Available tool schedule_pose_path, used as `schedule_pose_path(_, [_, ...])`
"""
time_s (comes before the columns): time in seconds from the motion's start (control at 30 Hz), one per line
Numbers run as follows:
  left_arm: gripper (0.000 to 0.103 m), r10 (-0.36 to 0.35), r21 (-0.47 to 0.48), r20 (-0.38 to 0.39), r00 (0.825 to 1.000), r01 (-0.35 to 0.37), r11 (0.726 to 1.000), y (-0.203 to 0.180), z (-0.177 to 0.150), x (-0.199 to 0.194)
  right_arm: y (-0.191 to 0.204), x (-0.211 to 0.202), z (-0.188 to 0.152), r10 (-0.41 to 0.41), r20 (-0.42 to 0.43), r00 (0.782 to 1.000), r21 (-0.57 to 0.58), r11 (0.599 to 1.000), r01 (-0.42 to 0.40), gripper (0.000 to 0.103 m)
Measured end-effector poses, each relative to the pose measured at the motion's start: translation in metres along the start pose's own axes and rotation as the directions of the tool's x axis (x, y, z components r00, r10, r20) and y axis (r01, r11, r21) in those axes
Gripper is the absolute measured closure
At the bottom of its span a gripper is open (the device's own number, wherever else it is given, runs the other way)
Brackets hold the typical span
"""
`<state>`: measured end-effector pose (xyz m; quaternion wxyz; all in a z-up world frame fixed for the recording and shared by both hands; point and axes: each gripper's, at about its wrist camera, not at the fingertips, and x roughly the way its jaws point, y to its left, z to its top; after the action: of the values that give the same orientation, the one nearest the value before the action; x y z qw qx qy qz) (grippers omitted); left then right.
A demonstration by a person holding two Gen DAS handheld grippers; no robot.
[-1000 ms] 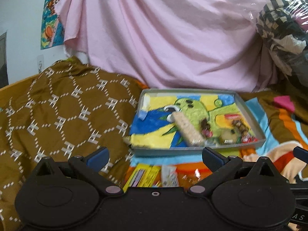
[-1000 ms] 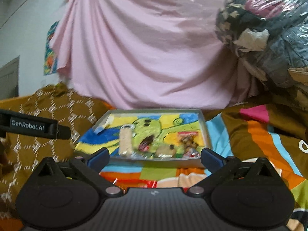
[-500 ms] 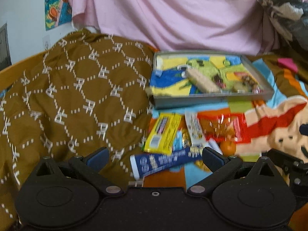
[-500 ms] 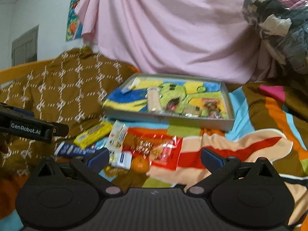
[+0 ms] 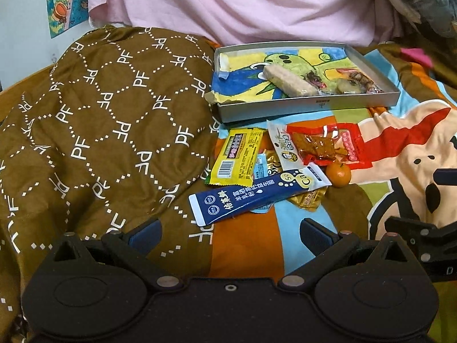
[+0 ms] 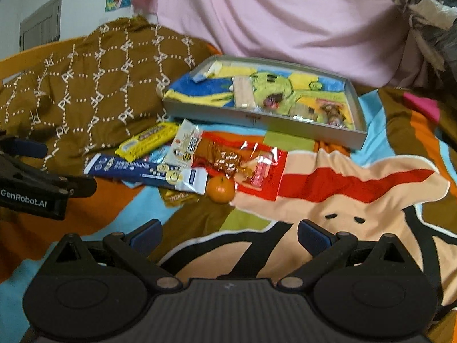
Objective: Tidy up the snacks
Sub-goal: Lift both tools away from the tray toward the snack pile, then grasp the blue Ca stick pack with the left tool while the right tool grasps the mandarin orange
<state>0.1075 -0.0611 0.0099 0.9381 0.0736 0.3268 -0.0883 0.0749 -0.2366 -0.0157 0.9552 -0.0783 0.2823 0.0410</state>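
Note:
A grey tray (image 5: 308, 105) (image 6: 257, 121) with a cartoon lining lies at the back and holds a pale bar (image 5: 288, 83) and a few small snacks. In front of it loose snacks lie on the bedspread: a yellow packet (image 5: 235, 157) (image 6: 148, 141), a long blue sachet (image 5: 257, 195) (image 6: 145, 171), a red packet (image 5: 325, 147) (image 6: 242, 168), a white packet (image 5: 282, 148), a gold wrapper (image 5: 307, 198) and a small orange (image 5: 338, 174) (image 6: 220, 188). My left gripper (image 5: 230, 235) is open and empty, just short of the blue sachet. My right gripper (image 6: 230, 234) is open and empty, short of the orange.
A brown patterned quilt (image 5: 100, 131) is heaped on the left. A pink sheet (image 5: 242, 3) hangs behind the tray. A bagged bundle (image 6: 428, 8) sits at the back right. The colourful bedspread (image 6: 357, 183) spreads to the right.
Both grippers have tilted downward and pulled back, so the loose snacks in front of the tray have come into view. Both stay open and empty.

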Motion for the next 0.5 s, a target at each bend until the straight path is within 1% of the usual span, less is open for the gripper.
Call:
schedule_pose_path(0.17, [0.001,0.010,-0.002,-0.014,1.000,-0.010,1.000,0.004,0.003,0.008,0.004,0.009,-0.001,-0.010,-0.041,0.999,-0.025,1.000,0.009,0.000])
schedule_pose_path(0.33, [0.001,0.020,0.020,-0.015,1.000,-0.020,1.000,0.006,0.008,0.015,0.004,0.018,0.000,-0.015,-0.077,0.997,-0.026,1.000,0.013,0.000])
schedule_pose_path(0.5, [0.001,0.025,0.031,-0.017,1.000,-0.025,0.999,0.009,0.014,0.024,0.006,0.023,0.004,-0.006,-0.085,0.996,-0.039,0.999,0.003,0.000])
